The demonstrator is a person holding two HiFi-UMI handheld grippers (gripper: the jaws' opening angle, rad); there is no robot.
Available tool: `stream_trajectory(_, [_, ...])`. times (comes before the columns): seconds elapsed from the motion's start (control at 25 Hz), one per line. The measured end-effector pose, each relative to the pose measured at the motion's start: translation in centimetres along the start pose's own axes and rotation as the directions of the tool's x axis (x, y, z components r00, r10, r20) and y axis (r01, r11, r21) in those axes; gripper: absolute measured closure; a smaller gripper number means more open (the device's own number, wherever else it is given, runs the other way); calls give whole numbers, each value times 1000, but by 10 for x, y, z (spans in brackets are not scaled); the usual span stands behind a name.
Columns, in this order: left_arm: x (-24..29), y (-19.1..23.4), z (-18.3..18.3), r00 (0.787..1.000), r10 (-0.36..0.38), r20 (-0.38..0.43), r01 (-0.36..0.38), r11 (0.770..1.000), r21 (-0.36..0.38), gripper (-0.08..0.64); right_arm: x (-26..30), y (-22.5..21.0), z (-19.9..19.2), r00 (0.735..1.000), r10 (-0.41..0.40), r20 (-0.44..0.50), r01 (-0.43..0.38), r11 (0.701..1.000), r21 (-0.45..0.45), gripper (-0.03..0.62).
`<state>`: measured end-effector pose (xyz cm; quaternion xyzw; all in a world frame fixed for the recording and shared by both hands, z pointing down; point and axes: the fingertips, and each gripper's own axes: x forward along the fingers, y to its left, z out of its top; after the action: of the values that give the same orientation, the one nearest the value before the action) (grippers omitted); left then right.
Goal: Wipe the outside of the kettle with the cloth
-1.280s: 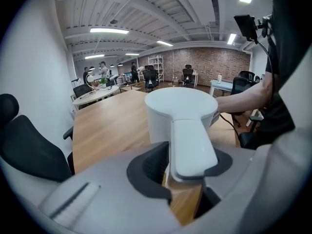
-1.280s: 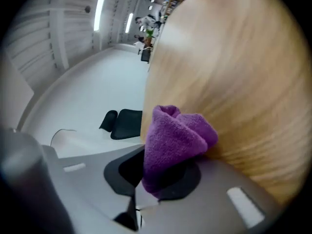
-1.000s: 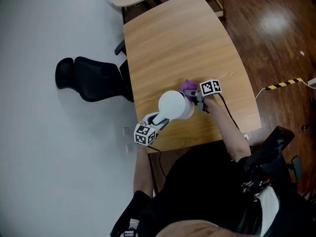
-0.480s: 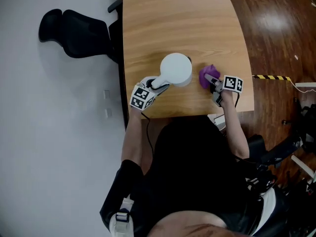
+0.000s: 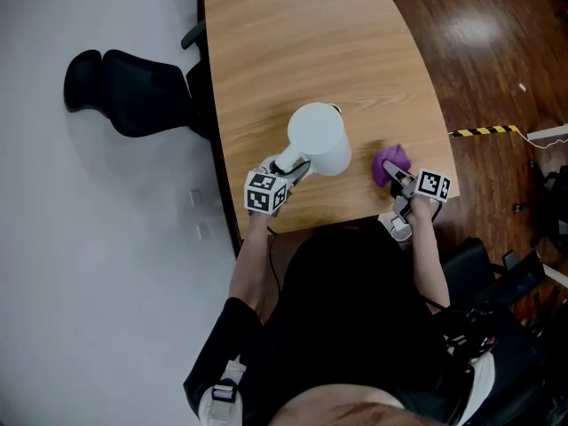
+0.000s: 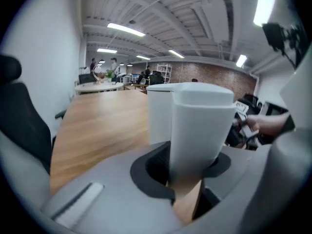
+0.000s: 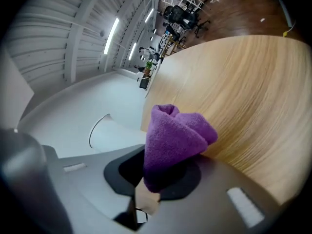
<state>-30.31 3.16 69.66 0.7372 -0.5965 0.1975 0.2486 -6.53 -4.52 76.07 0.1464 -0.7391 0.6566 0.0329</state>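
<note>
On table (image 5: 293, 60), left gripper (image 5: 286, 172) just tightening on kettle handle (image 6: 200, 130), right gripper (image 5: 400, 183) clamping cloth (image 5: 390, 161)

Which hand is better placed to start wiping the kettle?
Right. The right gripper pinches the purple cloth beside the kettle; the left gripper, its fingers having just closed further, holds the kettle's handle.

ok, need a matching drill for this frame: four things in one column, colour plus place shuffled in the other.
1. kettle
2. cloth
3. office chair
4. tape

A. black, off the table's left edge in the head view
B. yellow and black stripes, on the wood floor
C. purple, between the right gripper's jaws
D. white, upright on the table

Pairs: 1-D, 2-C, 3-A, 4-B
</note>
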Motion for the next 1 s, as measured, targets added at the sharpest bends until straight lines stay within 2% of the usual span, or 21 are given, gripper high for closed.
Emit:
stream_trajectory(0.04, [-2, 2, -1, 1000, -28, 0, 28, 994, -104, 99, 3, 2, 2, 999, 33, 11, -33, 999, -27, 541])
stream_trajectory(0.08, [-2, 5, -1, 998, -57, 10, 58, 976, -211, 100, 6, 5, 4, 998, 58, 18, -57, 997, -43, 541])
stream_trajectory(0.12, [-1, 7, -1, 996, -85, 35, 92, 946, -311, 101, 8, 7, 7, 997, 72, 23, -71, 996, -48, 541])
stream_trajectory(0.2, [1, 10, 0, 982, -134, 132, 182, 862, -474, 101, 11, 10, 7, 996, 87, 28, -86, 995, -44, 541])
stream_trajectory(0.24, [0, 10, 5, 967, -154, 205, 241, 813, -530, 101, 12, 15, 6, 994, 102, 30, -100, 994, -43, 541])
stream_trajectory(0.28, [-2, 9, 15, 942, -171, 287, 311, 764, -565, 101, 14, 24, 6, 990, 134, 33, -132, 990, -52, 541])
stream_trajectory(0.32, [-6, 6, 27, 909, -190, 370, 386, 719, -578, 101, 16, 41, 7, 979, 198, 39, -194, 977, -83, 541])
stream_trajectory(0.36, [-12, 1, 40, 870, -210, 447, 458, 678, -575, 101, 16, 66, 9, 954, 297, 42, -288, 946, -147, 541])
stream_trajectory(0.4, [-20, -5, 52, 827, -226, 514, 524, 641, -561, 103, 15, 95, 11, 914, 403, 37, -386, 894, -227, 541])
stream_trajectory(0.44, [-27, -10, 63, 786, -237, 570, 578, 608, -544, 103, 12, 118, 13, 878, 477, 30, -450, 847, -283, 541])
stream_trajectory(0.48, [-35, -13, 73, 751, -239, 616, 620, 579, -530, 103, 8, 132, 14, 859, 511, 34, -479, 824, -301, 541])
stream_trajectory(0.52, [-43, -15, 81, 720, -236, 653, 652, 553, -518, 103, 3, 144, 17, 848, 528, 51, -492, 818, -296, 541])
stream_trajectory(0.56, [-53, -16, 90, 690, -233, 686, 681, 531, -504, 103, -4, 165, 24, 828, 555, 73, -512, 804, -302, 541])
stream_trajectory(0.6, [-63, -17, 100, 658, -233, 716, 709, 511, -486, 103, -15, 198, 37, 787, 610, 94, -550, 762, -342, 541])
stream_trajectory(0.72, [-94, -18, 132, 565, -255, 785, 785, 460, -415, 103, -52, 319, 84, 591, 795, 134, -673, 578, -463, 542])
stream_trajectory(0.76, [-102, -18, 142, 540, -266, 799, 803, 449, -393, 103, -59, 355, 94, 538, 832, 137, -701, 532, -476, 541])
stream_trajectory(0.8, [-109, -17, 150, 521, -276, 808, 815, 441, -375, 103, -64, 387, 100, 502, 855, 133, -723, 499, -478, 541])
stream_trajectory(0.84, [-115, -18, 158, 508, -285, 813, 824, 436, -362, 103, -66, 412, 100, 483, 867, 126, -742, 481, -467, 541])
stream_trajectory(0.88, [-119, -18, 164, 499, -292, 816, 830, 432, -353, 103, -67, 427, 95, 477, 870, 122, -759, 478, -442, 541])
stream_trajectory(0.96, [-126, -19, 173, 481, -298, 824, 839, 430, -334, 103, -69, 440, 75, 472, 874, 114, -788, 476, -389, 541])
stream_trajectory(1.0, [-130, -18, 177, 470, -299, 830, 843, 432, -321, 104, -72, 445, 63, 459, 884, 95, -802, 458, -383, 543])
